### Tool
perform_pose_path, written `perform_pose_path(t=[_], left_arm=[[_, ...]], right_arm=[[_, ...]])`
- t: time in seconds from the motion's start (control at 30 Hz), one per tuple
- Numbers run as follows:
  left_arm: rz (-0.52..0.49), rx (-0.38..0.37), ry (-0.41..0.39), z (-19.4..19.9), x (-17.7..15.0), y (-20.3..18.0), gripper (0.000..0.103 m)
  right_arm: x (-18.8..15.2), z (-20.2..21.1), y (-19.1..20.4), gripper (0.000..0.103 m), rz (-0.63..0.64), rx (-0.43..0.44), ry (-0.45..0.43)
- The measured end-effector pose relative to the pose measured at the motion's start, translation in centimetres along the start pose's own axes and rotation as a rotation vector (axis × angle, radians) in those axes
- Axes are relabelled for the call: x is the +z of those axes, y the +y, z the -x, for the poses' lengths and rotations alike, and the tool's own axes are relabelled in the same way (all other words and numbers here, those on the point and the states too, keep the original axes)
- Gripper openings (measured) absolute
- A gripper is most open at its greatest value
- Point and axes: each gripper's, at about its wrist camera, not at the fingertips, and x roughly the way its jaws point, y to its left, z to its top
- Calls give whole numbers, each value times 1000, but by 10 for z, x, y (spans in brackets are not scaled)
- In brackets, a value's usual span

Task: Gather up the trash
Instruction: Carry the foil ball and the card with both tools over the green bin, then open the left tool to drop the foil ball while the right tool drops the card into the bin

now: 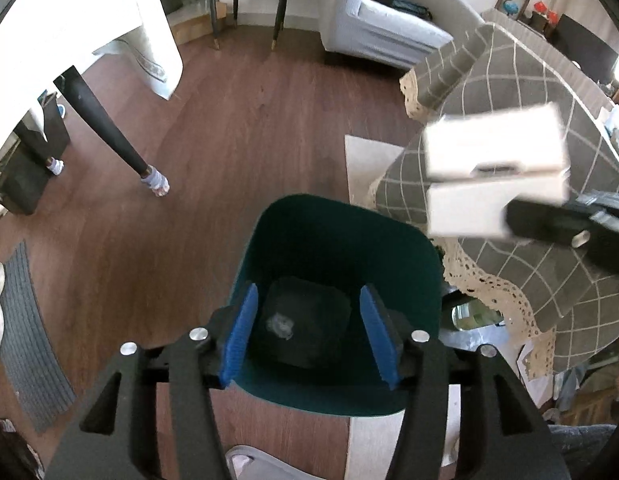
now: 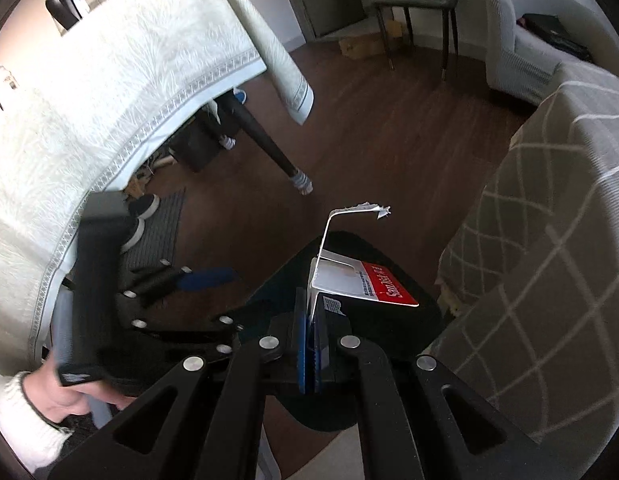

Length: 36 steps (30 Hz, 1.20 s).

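Left claw [image 1: 307, 330] hangs over the open mouth of the dark green bin [image 1: 333, 236], tilted steeply down, blue pads [image 1: 242, 334] spread apart with nothing between them. The bin stands on the wood floor [image 1: 229, 152], just beside the hanging lace edge of the grey checked cloth [image 1: 521, 80] that covers the worktop on the right. A small crumpled clear wrapper [image 1: 279, 325] lies on the bin's dark bottom, seen between the 2 pads. Right claw [image 2: 311, 322] is pressed together, pinching a torn white and red card package [image 2: 363, 282] by its lower edge; the package sticks up above the bin [image 2: 425, 306] mouth, its ripped flap bent over at the top. From the left wrist view the same package [image 1: 495, 168] shows as a blurred white block above the bin's right rim, in front of the checked cloth. A hand [image 2: 65, 396] in a white sleeve grips the left tool's handle at the lower left of the right wrist view. A second table with a white cloth [image 2: 121, 80] stands well apart across the floor, a grey mat [image 1: 33, 340] under its near edge.
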Motion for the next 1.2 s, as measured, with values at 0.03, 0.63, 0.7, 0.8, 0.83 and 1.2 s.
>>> perform_pose_path(t=[0.03, 0.63, 0.7, 0.8, 0.83, 1.2], left_arm=[[2, 1, -14, 6, 1, 2, 58], [25, 9, -287, 110, 29, 6, 43], [27, -3, -310, 121, 30, 2, 41], [28, -13, -340, 134, 34, -4, 39], [26, -15, -350, 138, 35, -6, 39], [35, -53, -434, 179, 40, -18, 39]], right_arm=[[-1, -3, 0, 2, -1, 0, 6], [-16, -69, 4, 3, -11, -24, 150], [-19, -75, 5, 3, -5, -31, 160], [-27, -82, 7, 3, 8, -46, 179], [-29, -85, 7, 3, 9, -50, 189], [-47, -110, 5, 39, 18, -69, 257]])
